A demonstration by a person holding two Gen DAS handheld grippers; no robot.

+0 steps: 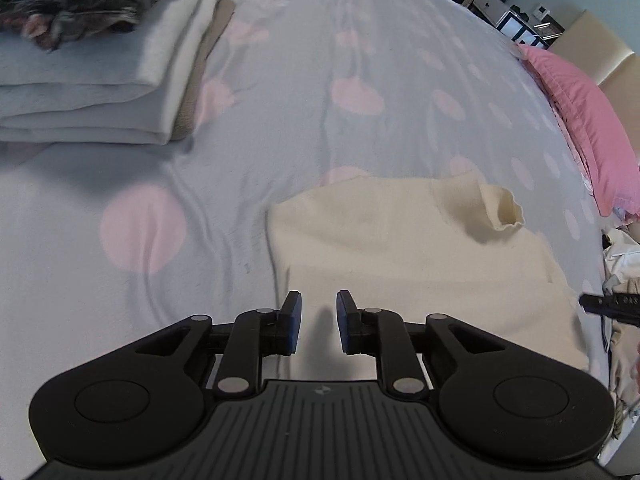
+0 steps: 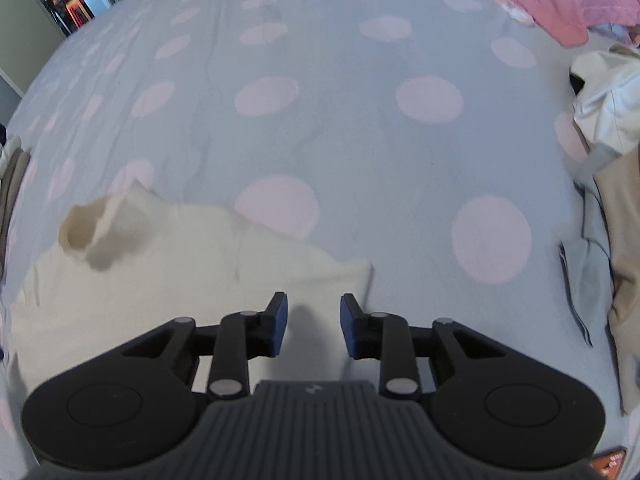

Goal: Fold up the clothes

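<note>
- Cream sweater (image 1: pixel 400 248) lies folded flat on the grey bedsheet (image 1: pixel 320 80) with pink dots, its roll collar (image 1: pixel 502 210) standing up at the far edge
- Left gripper (image 1: pixel 319 322) hovers over the sweater's near left part, jaws parted and empty
- Right gripper (image 2: pixel 313 326) hovers over the sweater's near right corner, jaws likewise parted, nothing between them
- Folded pile (image 1: pixel 88 92) sits far left of the sweater; pink pillow (image 1: pixel 580 112) far right

One cream sweater (image 1: pixel 400 248), one pink pillow (image 1: pixel 580 120), one folded stack (image 1: pixel 80 92) (three layers).
</note>
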